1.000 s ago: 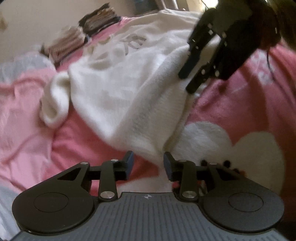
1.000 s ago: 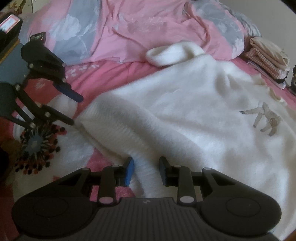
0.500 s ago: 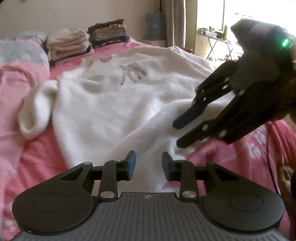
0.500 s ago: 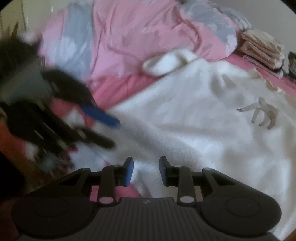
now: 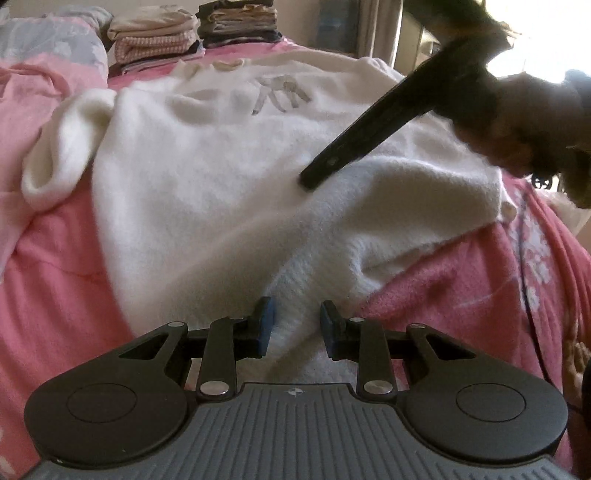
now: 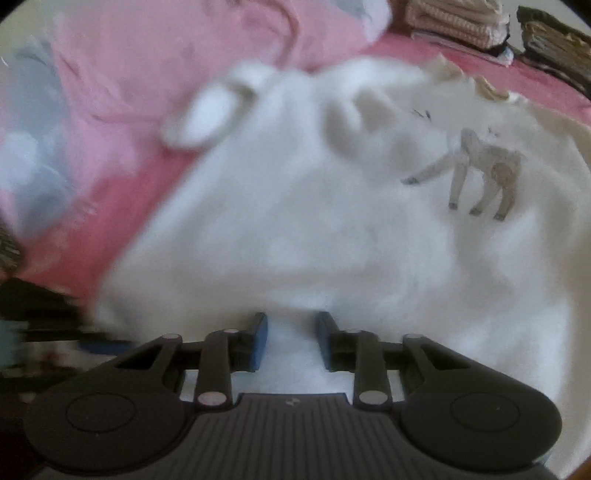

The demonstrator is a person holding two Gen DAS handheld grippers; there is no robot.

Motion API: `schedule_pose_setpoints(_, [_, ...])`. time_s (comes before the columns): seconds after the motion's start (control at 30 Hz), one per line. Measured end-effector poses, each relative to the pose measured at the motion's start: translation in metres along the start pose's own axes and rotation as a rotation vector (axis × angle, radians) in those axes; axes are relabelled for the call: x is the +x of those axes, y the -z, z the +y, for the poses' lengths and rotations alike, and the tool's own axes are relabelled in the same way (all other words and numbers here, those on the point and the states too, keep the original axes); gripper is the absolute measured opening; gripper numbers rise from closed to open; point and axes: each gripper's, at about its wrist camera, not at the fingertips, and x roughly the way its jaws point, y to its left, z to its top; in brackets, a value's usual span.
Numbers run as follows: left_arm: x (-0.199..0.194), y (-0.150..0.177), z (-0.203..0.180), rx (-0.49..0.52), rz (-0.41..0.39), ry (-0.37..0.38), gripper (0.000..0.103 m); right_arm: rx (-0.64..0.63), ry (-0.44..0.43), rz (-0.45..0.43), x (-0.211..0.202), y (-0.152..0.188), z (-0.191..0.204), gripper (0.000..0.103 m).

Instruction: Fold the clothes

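Observation:
A white fleece sweater (image 5: 207,177) with a grey animal print (image 5: 280,96) lies spread on a pink bedspread (image 5: 55,295). My left gripper (image 5: 297,325) is at its near hem, jaws closing, with a raised ridge of the fabric pinched between the blue pads. In the right wrist view, my right gripper (image 6: 291,334) is low over the sweater (image 6: 332,240), jaws closing, with white fabric between the pads; the picture is blurred. One of its fingers (image 5: 332,158) digs into the sweater ahead of the left gripper. A rolled sleeve cuff (image 5: 55,158) lies at the far left.
Two stacks of folded clothes (image 5: 155,37) (image 5: 236,18) stand at the far end of the bed. A pink and grey quilt (image 6: 110,74) is bunched beside the sweater. A person's hand (image 5: 517,122) holds the right gripper at the upper right.
Both grippers have dropped onto the sweater and narrowed their jaws. The right one swept in over the fabric. The hem has bunched into a ridge between the left pads.

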Motion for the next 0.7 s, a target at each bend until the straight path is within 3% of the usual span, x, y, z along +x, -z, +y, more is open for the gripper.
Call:
schedule_pose_setpoints(0.07, [0.001, 0.0, -0.001, 0.008, 0.004, -0.002, 0.028, -0.096, 0.059, -0.038, 0.013, -0.005, 0.002, 0.012])
schedule_pose_setpoints(0.17, [0.0, -0.001, -0.002, 0.024, 0.011, -0.001, 0.028, -0.028, 0.055, -0.069, 0.013, -0.013, -0.013, 0.001])
schedule_pose_setpoints(0.3, [0.001, 0.0, -0.003, 0.041, 0.014, 0.004, 0.028, 0.089, 0.072, -0.106, -0.011, -0.012, -0.023, 0.0])
schedule_pose_setpoints(0.37, [0.002, 0.001, -0.002, 0.045, 0.01, 0.004, 0.028, 0.089, 0.045, -0.11, -0.021, -0.014, -0.019, 0.0])
schedule_pose_setpoints(0.47, [0.002, 0.001, -0.003, 0.058, 0.004, 0.002, 0.028, -0.004, -0.031, -0.089, -0.015, -0.025, 0.004, 0.0])
schedule_pose_setpoints(0.57, [0.0, 0.003, -0.005, 0.064, 0.001, -0.001, 0.028, -0.108, -0.069, -0.023, 0.017, -0.035, 0.03, 0.0])
schedule_pose_setpoints(0.63, [-0.001, 0.005, -0.007, 0.067, -0.002, -0.003, 0.028, -0.149, -0.01, -0.031, 0.04, -0.045, 0.03, 0.0])
schedule_pose_setpoints(0.7, [-0.001, 0.006, -0.008, 0.076, -0.005, -0.007, 0.028, -0.089, 0.063, -0.075, 0.047, -0.066, 0.018, 0.0])
